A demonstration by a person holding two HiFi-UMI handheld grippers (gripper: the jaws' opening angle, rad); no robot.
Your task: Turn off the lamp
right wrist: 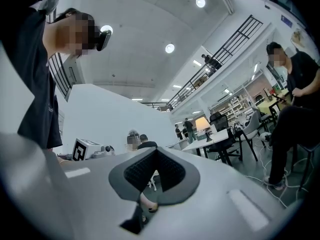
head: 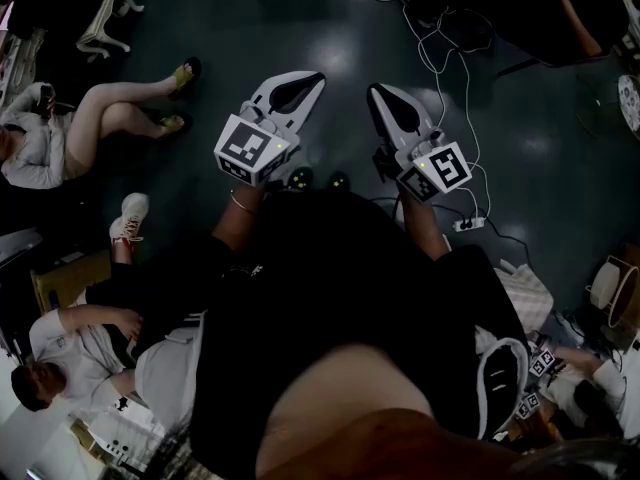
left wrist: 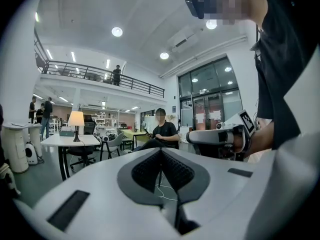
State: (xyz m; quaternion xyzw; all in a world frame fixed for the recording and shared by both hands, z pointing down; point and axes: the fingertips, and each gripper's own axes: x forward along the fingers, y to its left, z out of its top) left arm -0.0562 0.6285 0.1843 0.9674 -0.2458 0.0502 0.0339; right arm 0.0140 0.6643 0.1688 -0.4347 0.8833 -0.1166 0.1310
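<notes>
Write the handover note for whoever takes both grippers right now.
Left gripper: shut, empty, held out roughly level.
Right gripper: shut, empty, beside the left.
Lamp: on a white table across the room. Its shade glows, so it looks lit. Well out of reach.
Done: nothing yet.
Left: walk to the table and turn the lamp off.

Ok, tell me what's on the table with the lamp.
On the table stand the lamp, its shade glowing, and a low grey box just beside it. Anything behind the box is covered, and smaller things are too far away to tell.
</notes>
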